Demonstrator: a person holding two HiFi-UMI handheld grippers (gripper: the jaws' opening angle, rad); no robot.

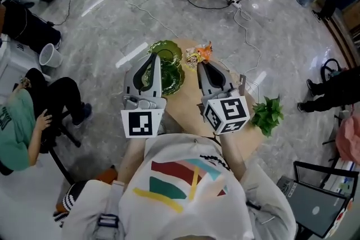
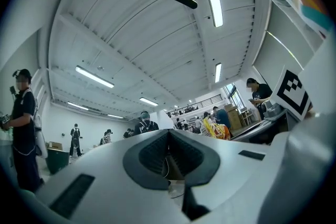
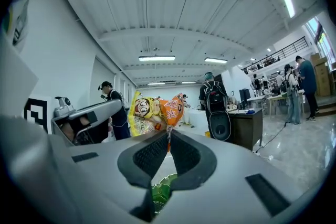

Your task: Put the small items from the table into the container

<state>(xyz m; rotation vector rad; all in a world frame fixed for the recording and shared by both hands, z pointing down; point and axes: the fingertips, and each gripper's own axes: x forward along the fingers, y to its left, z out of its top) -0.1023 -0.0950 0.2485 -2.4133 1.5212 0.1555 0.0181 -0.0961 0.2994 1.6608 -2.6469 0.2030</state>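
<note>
A yellow-orange snack packet (image 3: 156, 112), printed with a cartoon face and lettering too blurred to be read, is pinched by one edge in the closed jaws of the right gripper (image 3: 168, 132), its long axis lying sideways across them. It is held above the table (image 1: 183, 105) beside the green dish (image 1: 169, 69); the left gripper (image 2: 169, 132) is seen closed, empty.

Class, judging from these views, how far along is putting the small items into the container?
Done: no item shows in the green dish. In hand: the right gripper is shut on the snack packet, held up near the dish; the left gripper is shut, empty. Left: drop the packet in; the leafy sprig lies on the table.
</note>
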